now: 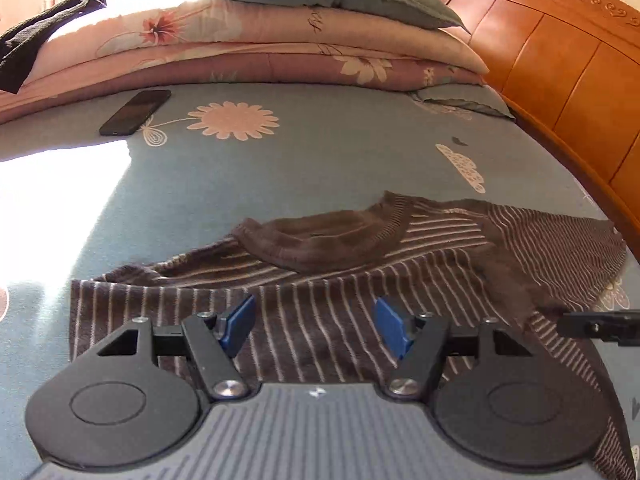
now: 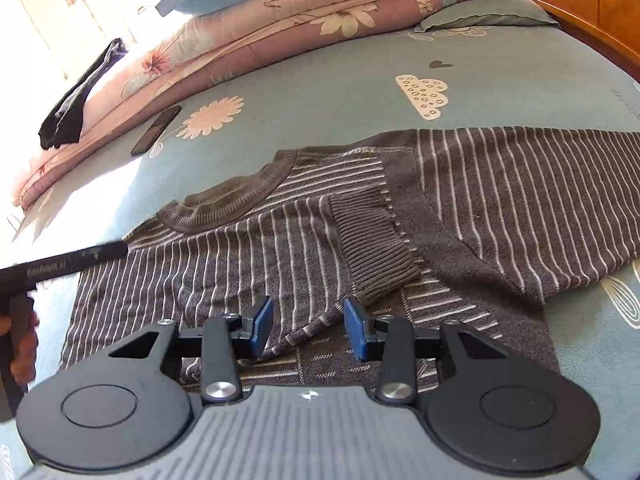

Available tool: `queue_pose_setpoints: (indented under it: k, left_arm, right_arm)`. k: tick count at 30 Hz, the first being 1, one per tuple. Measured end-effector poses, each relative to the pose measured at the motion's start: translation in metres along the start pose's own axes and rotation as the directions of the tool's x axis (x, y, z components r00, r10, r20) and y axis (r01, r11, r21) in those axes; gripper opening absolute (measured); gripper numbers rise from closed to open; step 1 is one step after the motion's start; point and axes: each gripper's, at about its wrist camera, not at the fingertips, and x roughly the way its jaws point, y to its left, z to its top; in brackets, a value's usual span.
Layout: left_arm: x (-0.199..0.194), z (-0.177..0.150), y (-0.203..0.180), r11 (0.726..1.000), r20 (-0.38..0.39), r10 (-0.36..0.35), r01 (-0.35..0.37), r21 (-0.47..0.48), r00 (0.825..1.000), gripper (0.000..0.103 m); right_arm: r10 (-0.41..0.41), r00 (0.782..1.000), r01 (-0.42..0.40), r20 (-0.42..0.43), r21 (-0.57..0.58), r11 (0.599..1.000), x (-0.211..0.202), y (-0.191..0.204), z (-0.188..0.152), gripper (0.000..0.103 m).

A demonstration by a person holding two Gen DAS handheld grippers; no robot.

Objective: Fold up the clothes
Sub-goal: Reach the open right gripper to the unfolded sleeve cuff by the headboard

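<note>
Sweater [image 2: 280,248] lies spread across the bed [image 2: 320,92], long axis crosswise; both the left gripper [image 1: 314,326] and right gripper [image 2: 308,326] hover open and empty over its near hem, a folded sleeve cuff [image 2: 372,240] nearest the right

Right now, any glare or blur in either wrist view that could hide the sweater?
Left wrist: a blown-out sun patch on the sheet, left of the sweater; the sweater itself is evenly lit, slightly soft. Right wrist: overexposed window corner, sweater stripes sharp. Both show strong fisheye bending at the edges.
</note>
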Motion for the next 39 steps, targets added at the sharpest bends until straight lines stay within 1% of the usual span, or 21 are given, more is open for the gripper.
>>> queue_pose_setpoints:
  k: [2, 4, 6, 9, 12, 15, 18, 22, 23, 24, 26, 27, 29, 33, 35, 39]
  left_arm:
    - [0.003, -0.007, -0.031, 0.999, -0.018, -0.042, 0.043, 0.022, 0.999, 0.066]
    - [0.01, -0.014, -0.064, 0.995, -0.041, -0.08, 0.082, 0.055, 0.996, 0.066]
    - [0.021, -0.024, -0.096, 0.991, -0.067, -0.106, 0.111, 0.076, 0.992, 0.066]
    - [0.036, -0.035, -0.134, 0.982, -0.101, -0.156, 0.165, 0.09, 0.983, 0.066]
    - [0.052, -0.043, -0.174, 0.973, -0.122, -0.185, 0.199, 0.119, 0.975, 0.067]
    - [0.064, -0.048, -0.203, 0.969, -0.14, -0.198, 0.215, 0.123, 0.97, 0.067]
    - [0.075, -0.048, -0.226, 0.966, -0.155, -0.213, 0.232, 0.115, 0.965, 0.067]
    - [0.09, -0.046, -0.249, 0.969, -0.182, -0.218, 0.235, 0.081, 0.959, 0.067]
    - [0.094, -0.046, -0.254, 0.969, -0.189, -0.219, 0.237, 0.074, 0.957, 0.067]
    - [0.097, -0.045, -0.259, 0.969, -0.194, -0.219, 0.236, 0.071, 0.956, 0.067]
    - [0.103, -0.043, -0.268, 0.97, -0.203, -0.219, 0.235, 0.059, 0.954, 0.067]
    - [0.106, -0.042, -0.271, 0.97, -0.21, -0.223, 0.239, 0.051, 0.952, 0.067]
    - [0.11, -0.04, -0.276, 0.969, -0.224, -0.225, 0.241, 0.049, 0.948, 0.068]
    - [0.117, -0.036, -0.285, 0.969, -0.241, -0.214, 0.237, 0.073, 0.947, 0.068]
    - [0.12, -0.033, -0.287, 0.968, -0.244, -0.212, 0.237, 0.078, 0.946, 0.068]
    - [0.125, -0.03, -0.292, 0.967, -0.248, -0.212, 0.24, 0.088, 0.945, 0.068]
  right_arm:
    - [0.006, 1.0, -0.007, 0.019, 0.055, 0.998, -0.009, -0.02, 0.007, 0.044]
    - [0.013, 1.0, -0.015, 0.019, 0.104, 0.994, -0.017, -0.048, 0.012, 0.044]
    - [-0.015, 1.0, 0.012, 0.019, 0.141, 0.99, -0.025, -0.08, 0.014, 0.044]
    - [-0.051, 0.998, 0.046, 0.025, 0.188, 0.981, -0.037, -0.133, 0.018, 0.044]
    - [-0.069, 0.996, 0.05, 0.053, 0.302, 0.952, -0.05, -0.199, 0.024, 0.044]
    - [-0.082, 0.991, 0.028, 0.105, 0.442, 0.897, -0.064, -0.271, 0.031, 0.053]
    - [-0.098, 0.978, -0.024, 0.186, 0.563, 0.826, -0.079, -0.34, 0.04, 0.053]
    - [-0.122, 0.96, -0.08, 0.252, 0.664, 0.743, -0.087, -0.42, 0.057, 0.053]
    - [-0.115, 0.959, -0.099, 0.259, 0.686, 0.721, -0.086, -0.442, 0.061, 0.053]
    - [-0.133, 0.958, -0.092, 0.252, 0.715, 0.693, -0.084, -0.461, 0.063, 0.053]
    - [-0.14, 0.965, -0.079, 0.223, 0.755, 0.651, -0.076, -0.489, 0.067, 0.053]
    - [-0.139, 0.964, -0.089, 0.227, 0.768, 0.634, -0.073, -0.499, 0.066, 0.053]
    - [-0.105, 0.964, -0.126, 0.245, 0.768, 0.628, -0.068, -0.512, 0.067, 0.053]
    - [-0.086, 0.963, -0.136, 0.257, 0.733, 0.667, -0.062, -0.522, 0.075, 0.052]
    - [-0.059, 0.957, -0.174, 0.283, 0.728, 0.663, -0.057, -0.532, 0.078, 0.052]
    - [-0.01, 0.948, -0.227, 0.319, 0.694, 0.683, -0.049, -0.545, 0.087, 0.052]
